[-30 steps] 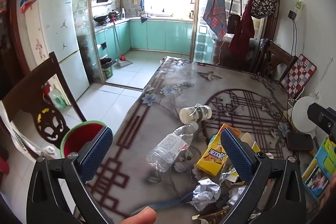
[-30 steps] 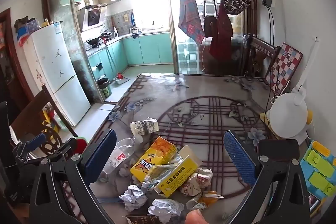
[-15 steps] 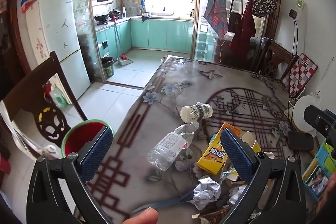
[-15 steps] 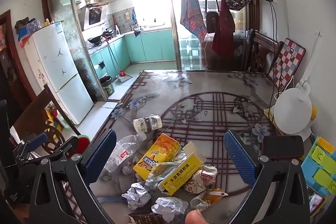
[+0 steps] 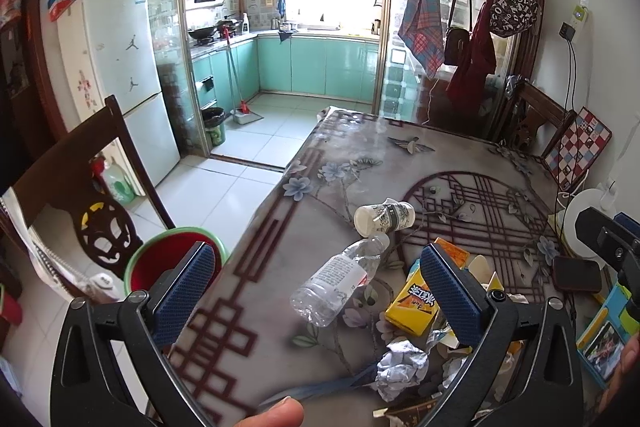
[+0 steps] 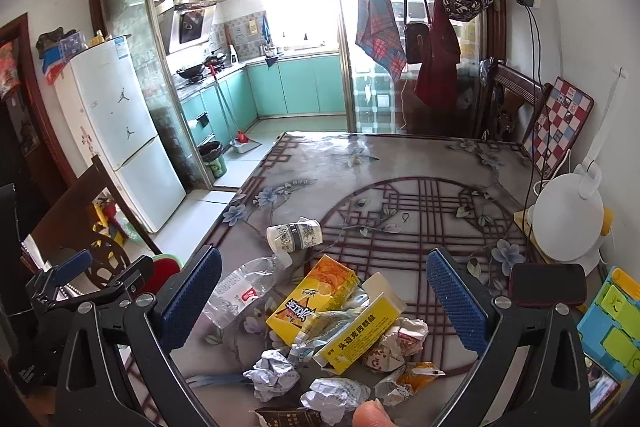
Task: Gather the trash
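Only the right view shows the yellow medicine box (image 6: pixel 362 333); both tools, left (image 5: pixel 318 287) and right (image 6: pixel 324 291), gape wide, empty.

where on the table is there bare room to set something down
The far half of the patterned table is bare, from the tipped paper cup back to the checkered board. The left strip by the clear plastic bottle is free too. The near right is crowded: yellow carton, crumpled paper balls, black phone.
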